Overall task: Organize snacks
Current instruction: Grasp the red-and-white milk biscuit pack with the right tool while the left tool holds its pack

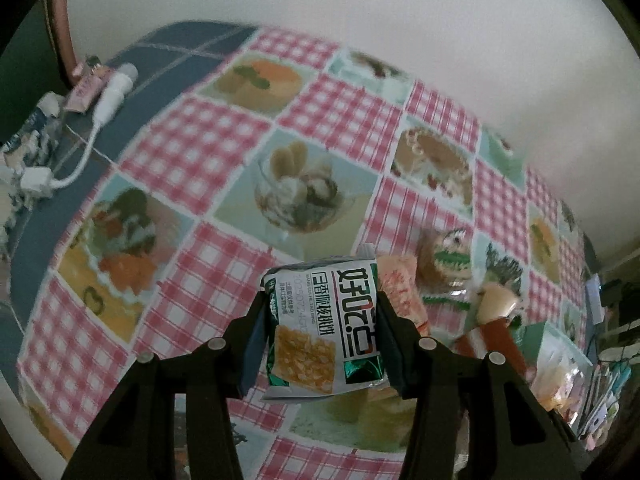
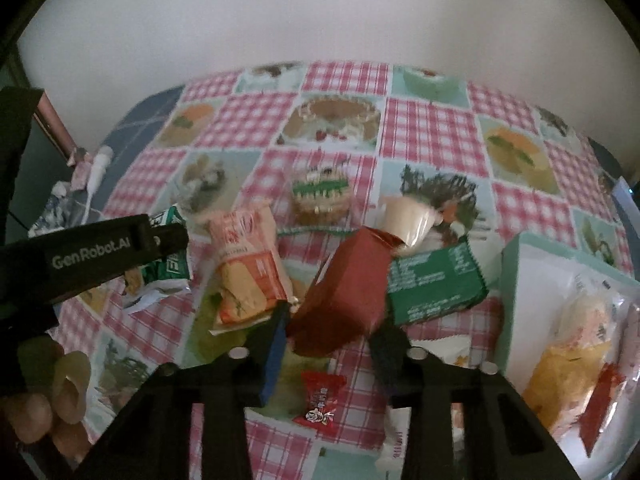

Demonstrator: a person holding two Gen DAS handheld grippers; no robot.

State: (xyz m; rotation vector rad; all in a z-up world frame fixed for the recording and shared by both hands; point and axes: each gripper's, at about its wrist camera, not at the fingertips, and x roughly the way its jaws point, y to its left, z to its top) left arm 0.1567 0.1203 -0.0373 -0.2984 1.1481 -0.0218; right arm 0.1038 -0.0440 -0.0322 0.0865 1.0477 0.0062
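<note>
Each tool was clamped: the left tool (image 1: 320, 320) on a green-and-white packet (image 1: 324, 328), the right tool (image 2: 332, 336) on a red carton (image 2: 344, 292). At three o'clock, the box (image 2: 516, 300) held few snacks; several littered the tabletop (image 2: 432, 128).

Right of the red carton (image 2: 344, 292), the mint box (image 2: 560, 268) is cut off at the picture's edge; its packets are blurred.

checked tablecloth (image 1: 192, 140) with a white cable (image 1: 110, 96) beside it.
</note>
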